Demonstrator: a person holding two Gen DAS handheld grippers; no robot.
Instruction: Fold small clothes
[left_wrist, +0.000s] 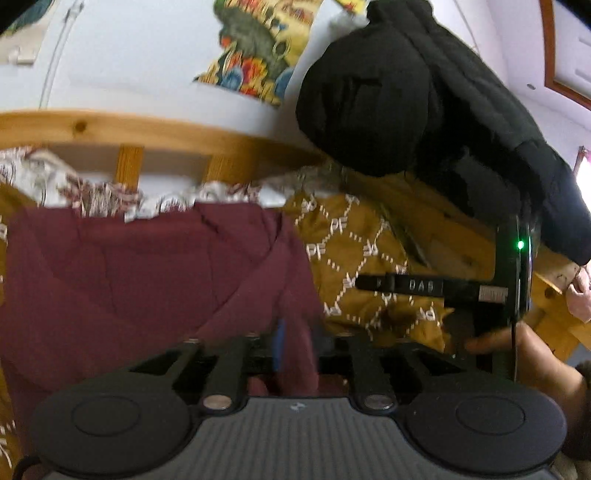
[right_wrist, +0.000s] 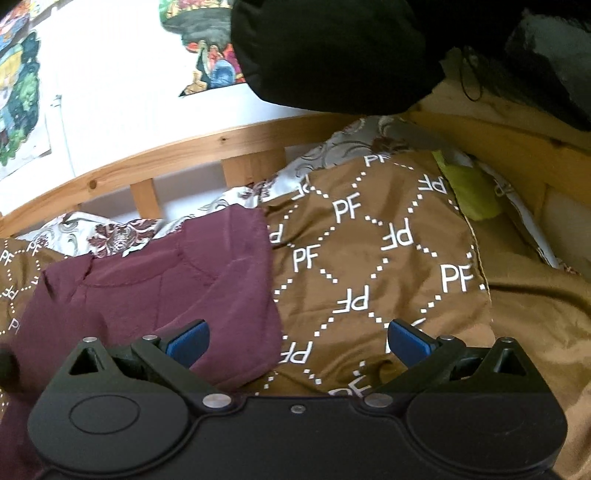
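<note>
On the bedspread (right_wrist: 369, 258) lies a maroon garment (right_wrist: 155, 288), right tongs (right_wrist: 295, 339) agape.

You have one maroon garment (right_wrist: 155, 295) on the bed, one brown PF-patterned cover (right_wrist: 369, 266), one floral sheet (right_wrist: 110, 232), one black jacket (left_wrist: 406, 110), one yellow-green cloth (right_wrist: 469, 192), one wooden bed rail (right_wrist: 184, 155), two colourful wall posters (right_wrist: 18, 103), and two grippers (right_wrist: 297, 341).

Garment (right_wrist: 155, 291) on bedspread (right_wrist: 369, 266), left of pillow (right_wrist: 469, 188); headboard rail (right_wrist: 184, 155) behind.
</note>
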